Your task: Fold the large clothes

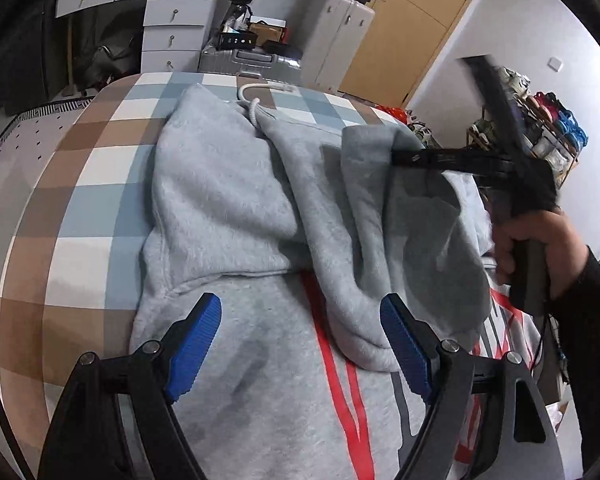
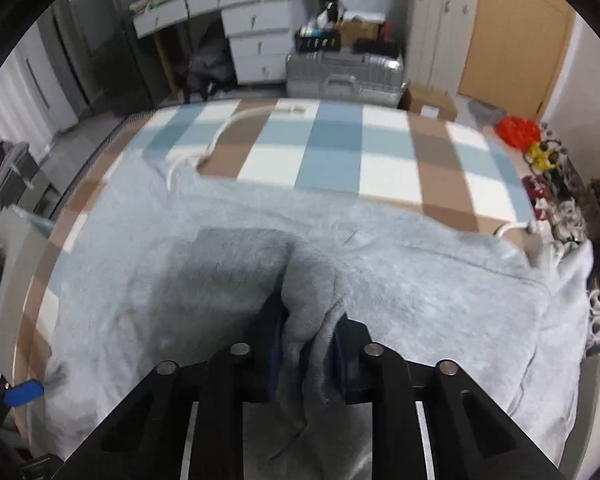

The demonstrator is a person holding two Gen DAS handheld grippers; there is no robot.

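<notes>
My right-hand view is blurry, so small things are hard to make out. My right gripper (image 2: 310,344) is pinched on a bunch of the grey hoodie (image 2: 260,280), and the cloth hides most of its blue pads (image 2: 274,344). Only my left view shows that gripper from the side, lifting a sleeve (image 1: 412,216) up off the rest, with my hand (image 1: 540,248) and black cuff around its handle.

My left gripper (image 1: 300,344) has its blue fingers (image 1: 198,344) wide apart above the hoodie's body. Nothing is between them but air. From here I see red stripes (image 1: 340,380) and a white cord (image 1: 254,110); the right view shows neither stripes nor that print.

The hoodie lies spread on a bed (image 2: 340,148) with blue, brown and white squares. Behind it are white drawers (image 2: 256,36), a silver suitcase (image 2: 344,72) and a brown door (image 2: 516,40). The bottom of the hoodie is cut off.
</notes>
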